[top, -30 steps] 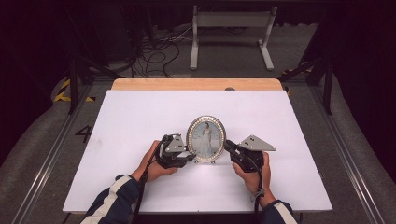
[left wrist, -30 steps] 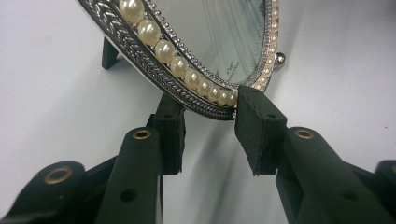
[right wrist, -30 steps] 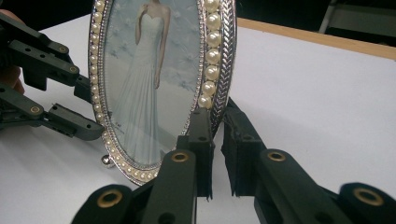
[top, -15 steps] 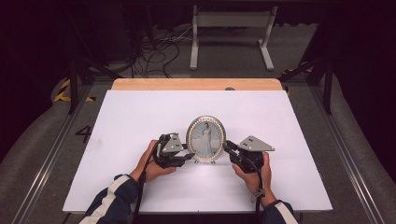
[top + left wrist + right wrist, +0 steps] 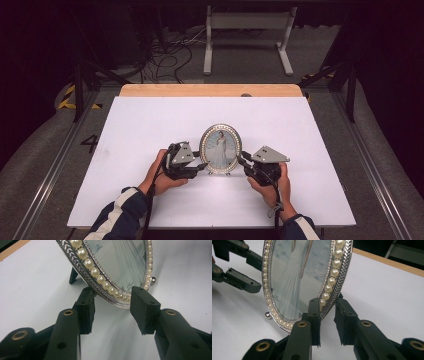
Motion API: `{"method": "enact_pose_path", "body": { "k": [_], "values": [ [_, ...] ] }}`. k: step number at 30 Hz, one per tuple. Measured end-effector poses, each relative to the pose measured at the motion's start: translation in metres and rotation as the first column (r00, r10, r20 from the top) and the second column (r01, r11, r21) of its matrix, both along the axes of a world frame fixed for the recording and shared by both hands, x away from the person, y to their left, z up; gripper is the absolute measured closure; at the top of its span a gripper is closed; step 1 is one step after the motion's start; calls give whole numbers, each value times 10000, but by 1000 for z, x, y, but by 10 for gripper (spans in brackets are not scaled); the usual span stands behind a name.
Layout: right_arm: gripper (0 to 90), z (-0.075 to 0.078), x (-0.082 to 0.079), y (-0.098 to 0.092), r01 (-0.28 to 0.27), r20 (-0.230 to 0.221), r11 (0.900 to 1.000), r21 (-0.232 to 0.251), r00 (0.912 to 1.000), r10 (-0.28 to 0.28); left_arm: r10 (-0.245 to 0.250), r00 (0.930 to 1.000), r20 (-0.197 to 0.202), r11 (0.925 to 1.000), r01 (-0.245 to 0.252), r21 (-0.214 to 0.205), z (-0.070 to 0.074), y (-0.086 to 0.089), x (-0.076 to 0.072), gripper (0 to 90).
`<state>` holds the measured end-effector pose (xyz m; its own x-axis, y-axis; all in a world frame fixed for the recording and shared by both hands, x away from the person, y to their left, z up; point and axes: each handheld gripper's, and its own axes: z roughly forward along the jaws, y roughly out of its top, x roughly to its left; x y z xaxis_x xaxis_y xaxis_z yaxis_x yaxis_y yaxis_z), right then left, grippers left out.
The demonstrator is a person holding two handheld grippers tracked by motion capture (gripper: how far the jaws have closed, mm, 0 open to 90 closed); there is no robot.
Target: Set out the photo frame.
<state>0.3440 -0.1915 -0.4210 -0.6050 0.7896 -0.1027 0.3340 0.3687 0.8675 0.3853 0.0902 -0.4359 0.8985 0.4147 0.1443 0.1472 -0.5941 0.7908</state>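
Two grippers flank one oval picture frame [image 5: 220, 149], which stands upright near the middle of the white bench [image 5: 140, 125], propped on its rear leg, its long axis vertical and its glass facing the person. The left gripper [image 5: 202, 165] sits at the frame's lower left rim, the right gripper [image 5: 242, 161] at its lower right, both equally near. Both have just been opening: the left's jaws stand spread with the pearl rim between them untouched, and the right's jaws straddle the rim loosely, a gap visible behind it.
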Motion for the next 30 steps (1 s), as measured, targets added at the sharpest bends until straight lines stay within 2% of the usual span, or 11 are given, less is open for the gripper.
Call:
{"method": "enact_pose_path", "body": {
  "k": [3,6,8,12,17,21,25,30],
  "values": [
    [707,0,0,1,-171,-77,9994,-303,9998,168,109,9999,77,9999,-110,132,0,0,-1,470],
    [682,1,0,2,-280,-140,9989,-389,9995,274,174,9997,158,9995,-178,269,0,-1,-1,435],
    [652,1,-1,3,-402,-171,9971,-641,9991,392,161,9997,167,9994,-166,316,0,-1,-2,377],
    [615,2,-2,4,-489,-101,9954,-826,9988,482,175,9996,237,9987,-187,477,0,0,-3,331],
    [512,4,-6,4,-707,87,9911,-1129,9974,721,306,9992,260,9980,-320,552,1,1,-3,262],
    [449,4,-6,4,-828,93,9890,-1224,9964,846,411,9989,222,9985,-418,342,1,2,-3,212],
    [367,4,-7,5,-926,205,9853,-1438,9951,965,419,9990,131,9970,-426,641,0,1,-3,152],
    [281,2,-6,5,-779,159,9820,-1720,9965,819,482,9979,431,9954,-515,805,1,1,-6,121]
  ]
}}
